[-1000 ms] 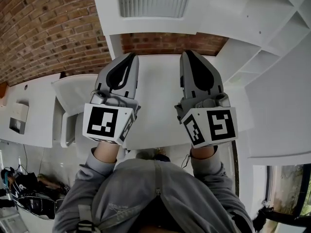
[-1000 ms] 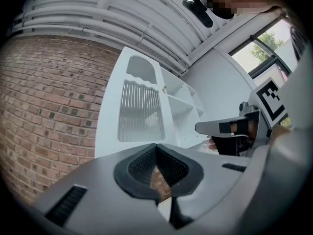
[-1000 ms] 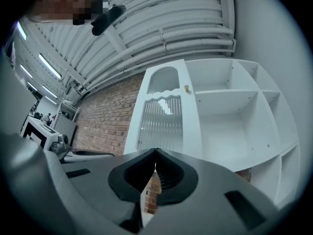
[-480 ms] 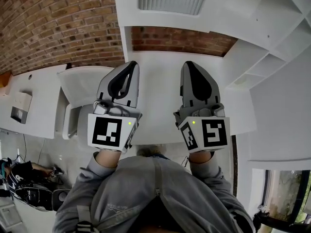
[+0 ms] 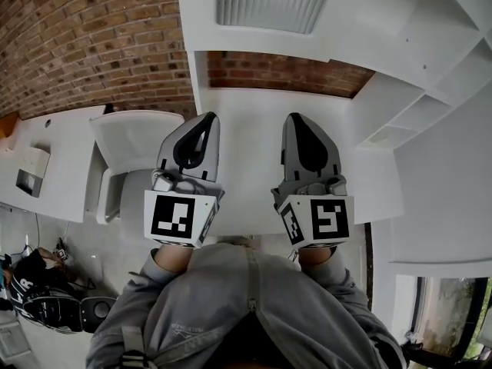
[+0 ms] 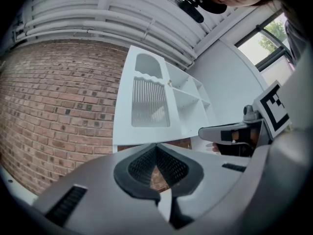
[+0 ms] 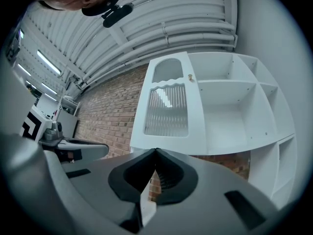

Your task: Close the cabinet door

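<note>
The white wall cabinet's door (image 5: 257,2), with a ribbed glass panel, hangs above and ahead of both grippers. The door (image 7: 168,106) has a small knob (image 7: 190,77) on its right edge, beside open shelves (image 7: 234,106). Whether the door (image 6: 149,102) sits flush I cannot tell. My left gripper (image 5: 207,118) and right gripper (image 5: 293,118) are side by side over a white counter (image 5: 250,144), well below the door and touching nothing. Both are shut and empty: the left gripper's (image 6: 156,146) tips meet, and so do the right gripper's (image 7: 155,151).
A red brick wall (image 5: 84,44) runs behind and left of the cabinet. Open white shelving (image 5: 419,91) stands at the right. A white chair-like piece (image 5: 127,141) and a white desk (image 5: 42,167) are at the left. Dark bags (image 5: 46,298) lie on the floor.
Both grippers have sunk a little, side by side, still shut. The cabinet door looks unmoved.
</note>
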Tool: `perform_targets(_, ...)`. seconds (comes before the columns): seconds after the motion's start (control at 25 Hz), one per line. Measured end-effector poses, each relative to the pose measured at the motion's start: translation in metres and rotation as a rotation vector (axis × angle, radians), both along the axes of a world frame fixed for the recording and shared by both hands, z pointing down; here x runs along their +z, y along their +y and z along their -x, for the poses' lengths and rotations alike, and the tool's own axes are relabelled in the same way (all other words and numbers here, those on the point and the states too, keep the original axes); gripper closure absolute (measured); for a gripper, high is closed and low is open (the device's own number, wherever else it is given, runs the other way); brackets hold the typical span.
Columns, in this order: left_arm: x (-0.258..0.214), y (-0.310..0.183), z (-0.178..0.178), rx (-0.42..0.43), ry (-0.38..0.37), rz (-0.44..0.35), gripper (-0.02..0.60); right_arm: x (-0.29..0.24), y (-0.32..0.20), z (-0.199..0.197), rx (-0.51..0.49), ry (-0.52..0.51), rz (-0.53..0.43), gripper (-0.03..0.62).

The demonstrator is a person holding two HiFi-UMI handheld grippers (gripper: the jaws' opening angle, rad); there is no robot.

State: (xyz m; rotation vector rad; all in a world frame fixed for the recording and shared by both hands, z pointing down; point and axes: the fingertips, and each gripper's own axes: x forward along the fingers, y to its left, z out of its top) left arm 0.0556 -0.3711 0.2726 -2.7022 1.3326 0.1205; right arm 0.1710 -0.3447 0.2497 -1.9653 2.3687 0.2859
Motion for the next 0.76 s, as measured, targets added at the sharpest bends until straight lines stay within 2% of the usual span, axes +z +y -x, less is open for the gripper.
perform_targets(0.76,0.005,-0.007,-0.005,-0.033,-0.007,0.006,0.575,0.01,-0.008,-0.016,-0.019,-0.011,0.019,0.569)
